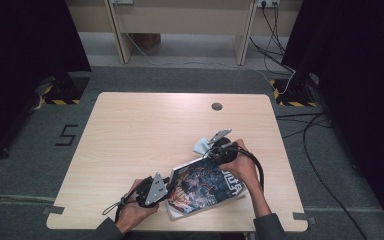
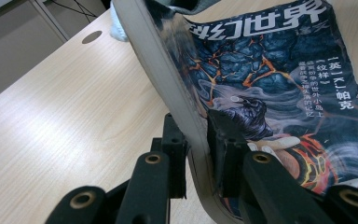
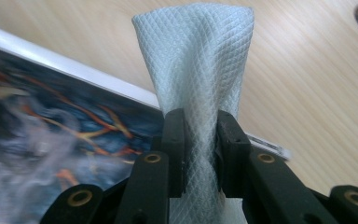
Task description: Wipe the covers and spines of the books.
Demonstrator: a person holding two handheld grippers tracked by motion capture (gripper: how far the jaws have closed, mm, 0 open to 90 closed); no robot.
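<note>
White cloth (image 3: 193, 60) pinched in the right tool (image 3: 200, 154), magazine (image 2: 279, 84) edge clamped in the left tool (image 2: 196, 154).
Each tool's jaws press narrowly on its item: the left lifts one magazine edge off the desk (image 1: 145, 130), likely steadying it, while the right carries the cloth at the cover's far corner, seemingly to wipe it. The magazine lies near the desk's front edge.

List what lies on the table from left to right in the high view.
Left tool shut on the magazine's edge → magazine → white cloth pinched in the right tool. The cloth and right tool overlap the magazine's far right corner, so their order against that corner is loose.
</note>
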